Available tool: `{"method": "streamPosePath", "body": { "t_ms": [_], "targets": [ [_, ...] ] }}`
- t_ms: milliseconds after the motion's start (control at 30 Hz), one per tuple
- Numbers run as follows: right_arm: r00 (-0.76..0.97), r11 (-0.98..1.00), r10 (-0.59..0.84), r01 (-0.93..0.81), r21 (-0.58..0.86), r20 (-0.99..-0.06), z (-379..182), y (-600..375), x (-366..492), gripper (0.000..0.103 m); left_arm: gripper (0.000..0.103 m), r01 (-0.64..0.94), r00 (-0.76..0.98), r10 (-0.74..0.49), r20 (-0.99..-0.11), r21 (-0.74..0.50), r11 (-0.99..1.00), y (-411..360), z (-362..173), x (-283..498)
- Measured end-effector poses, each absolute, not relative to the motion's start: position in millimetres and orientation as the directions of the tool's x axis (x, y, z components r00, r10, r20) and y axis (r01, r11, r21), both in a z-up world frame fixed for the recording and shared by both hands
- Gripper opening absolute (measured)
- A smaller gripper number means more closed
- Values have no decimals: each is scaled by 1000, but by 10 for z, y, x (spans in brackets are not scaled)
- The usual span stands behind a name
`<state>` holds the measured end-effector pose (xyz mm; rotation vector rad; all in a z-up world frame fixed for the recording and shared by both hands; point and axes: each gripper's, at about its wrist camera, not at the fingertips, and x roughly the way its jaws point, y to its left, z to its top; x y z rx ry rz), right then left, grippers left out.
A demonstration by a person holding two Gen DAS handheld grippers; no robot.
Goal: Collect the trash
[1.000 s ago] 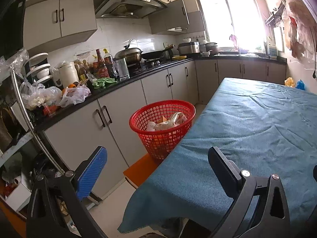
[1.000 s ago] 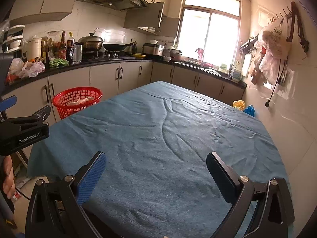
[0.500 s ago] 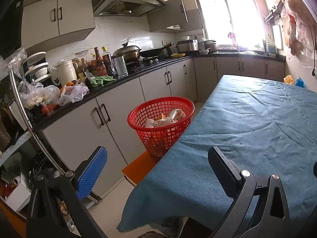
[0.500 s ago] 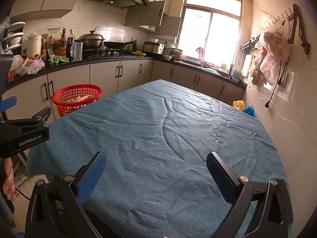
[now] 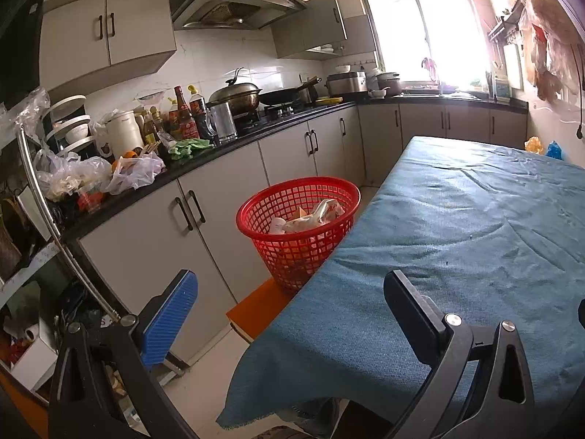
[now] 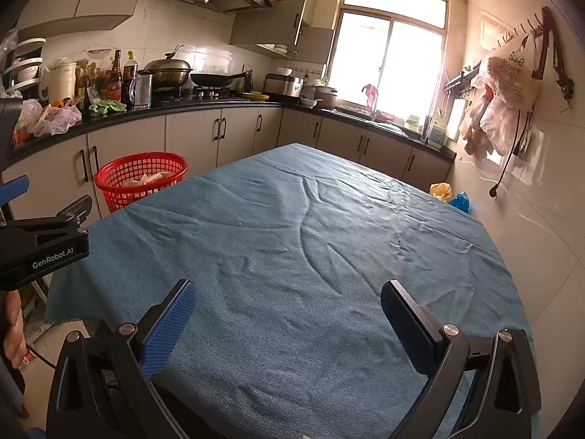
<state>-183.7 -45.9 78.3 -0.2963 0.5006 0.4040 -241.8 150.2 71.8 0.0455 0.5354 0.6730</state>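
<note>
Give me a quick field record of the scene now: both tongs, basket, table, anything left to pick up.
left tongs: open, empty
right tongs: open, empty, over the table
red basket: on an orange stool beside the table, crumpled wrappers inside
table: covered by blue cloth, no trash visible on it
other: yellow and blue bags beyond the far table edge

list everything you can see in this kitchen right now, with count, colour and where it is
basket: 1, red, on an orange stool beside the table, trash inside
trash: several crumpled pieces, white and orange, in the basket
tablecloth: 1, blue, covering the table
wok with lid: 1, metallic, on the stove
frying pan: 1, black, on the stove
rice cooker: 1, silver, on the counter near the window
hanging bags: several, pale, on the right wall
left gripper: 1, black, open
right gripper: 1, black, open
</note>
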Motion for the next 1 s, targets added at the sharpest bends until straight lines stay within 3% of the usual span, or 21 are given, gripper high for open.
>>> {"method": "streamPosePath", "body": {
  "t_ms": [1000],
  "targets": [
    [798, 880, 289, -439, -182, -529, 734, -484, -1805, 102, 101, -560, 667, 582, -465, 203, 803, 1493, 675, -2416]
  ]
}}
